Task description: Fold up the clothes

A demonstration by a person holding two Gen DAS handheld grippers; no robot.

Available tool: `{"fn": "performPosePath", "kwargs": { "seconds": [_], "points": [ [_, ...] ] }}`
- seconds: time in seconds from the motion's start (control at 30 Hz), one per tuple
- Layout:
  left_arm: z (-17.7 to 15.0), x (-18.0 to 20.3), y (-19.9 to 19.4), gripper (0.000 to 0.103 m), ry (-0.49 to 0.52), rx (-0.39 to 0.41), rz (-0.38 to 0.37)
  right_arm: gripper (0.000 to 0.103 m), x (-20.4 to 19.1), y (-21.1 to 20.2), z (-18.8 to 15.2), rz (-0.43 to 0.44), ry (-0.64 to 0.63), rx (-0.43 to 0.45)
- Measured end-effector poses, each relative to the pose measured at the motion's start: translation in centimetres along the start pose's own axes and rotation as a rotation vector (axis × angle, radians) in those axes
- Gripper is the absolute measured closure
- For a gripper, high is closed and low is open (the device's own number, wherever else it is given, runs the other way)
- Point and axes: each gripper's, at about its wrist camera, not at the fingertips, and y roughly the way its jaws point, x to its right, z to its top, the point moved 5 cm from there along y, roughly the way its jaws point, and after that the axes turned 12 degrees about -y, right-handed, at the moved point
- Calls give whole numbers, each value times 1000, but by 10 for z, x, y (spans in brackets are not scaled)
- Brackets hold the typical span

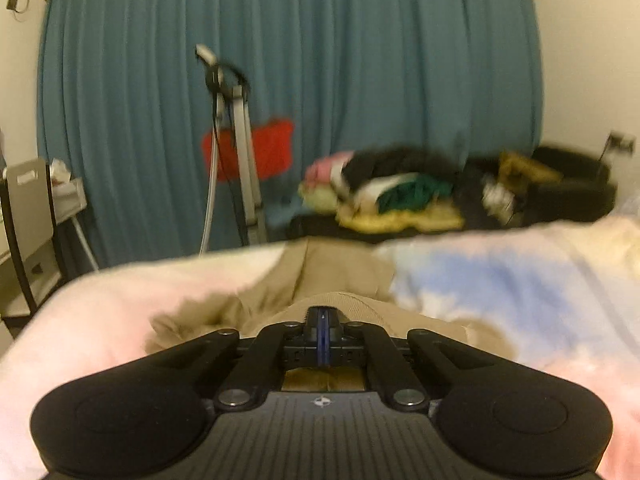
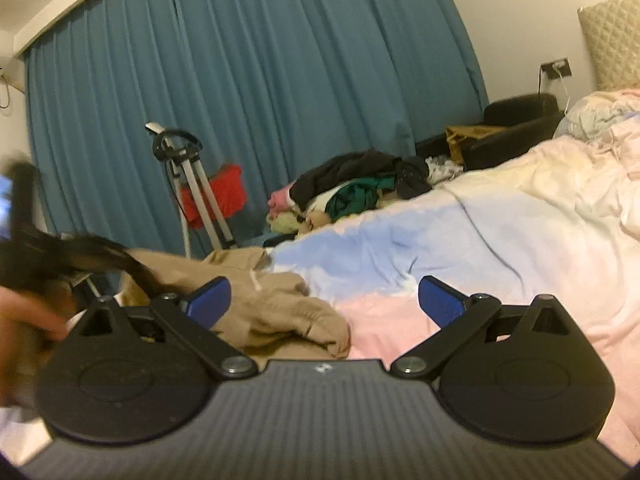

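- Left wrist view, nearest first: my left gripper (image 1: 323, 330) has its jaws clenched, and the ribbed edge of the tan garment (image 1: 280, 280) lies right at the tips. I judge it pinched, though the blur stops me seeing cloth between the pads.
- Right gripper (image 2: 325, 300) hangs with jaws released over the same garment; its left pad is above the rumpled cloth, its right pad above the bedspread (image 2: 460, 240).
- The garment sits bunched near the bed's edge, not yet folded.
- To do this well, I'd close the right jaws on a matching edge, then pull the two apart to flatten it before folding.
- Farther off: a clothes pile (image 2: 352, 188), a tripod (image 2: 192, 184), the curtain (image 2: 260, 60).
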Motion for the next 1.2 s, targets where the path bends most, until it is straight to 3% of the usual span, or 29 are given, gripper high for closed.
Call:
{"fn": "performPosePath", "kwargs": {
  "seconds": [0.2,0.33,0.5,0.67,0.77,0.87,1.0,1.1,1.2],
  "points": [
    [10,-6,-128,102,-17,56,-77,1,-24,-8,2,54,-41,-2],
    [-10,-20,-201,102,-60,66,-89,1,-44,-38,11,156,-65,2],
    [-46,-56,-280,103,-204,60,-114,1,-80,-101,18,302,-164,-31],
    [-74,-88,-341,103,-259,130,-155,1,-132,-150,17,416,-307,-37],
    [-79,-96,-370,103,-233,193,-188,1,-160,-152,2,449,-334,-95],
    [-87,-109,-378,103,-211,217,-174,1,-184,-137,-27,426,-426,-190],
    [-116,-143,-359,103,-237,111,-165,1,-193,-119,-66,416,-566,-374],
    [-142,-168,-340,102,-262,-40,-121,1,-194,-117,-91,441,-617,-490],
    [-162,-176,-324,94,-250,-159,-117,1,-197,-110,-101,422,-636,-473]
  ]
}}
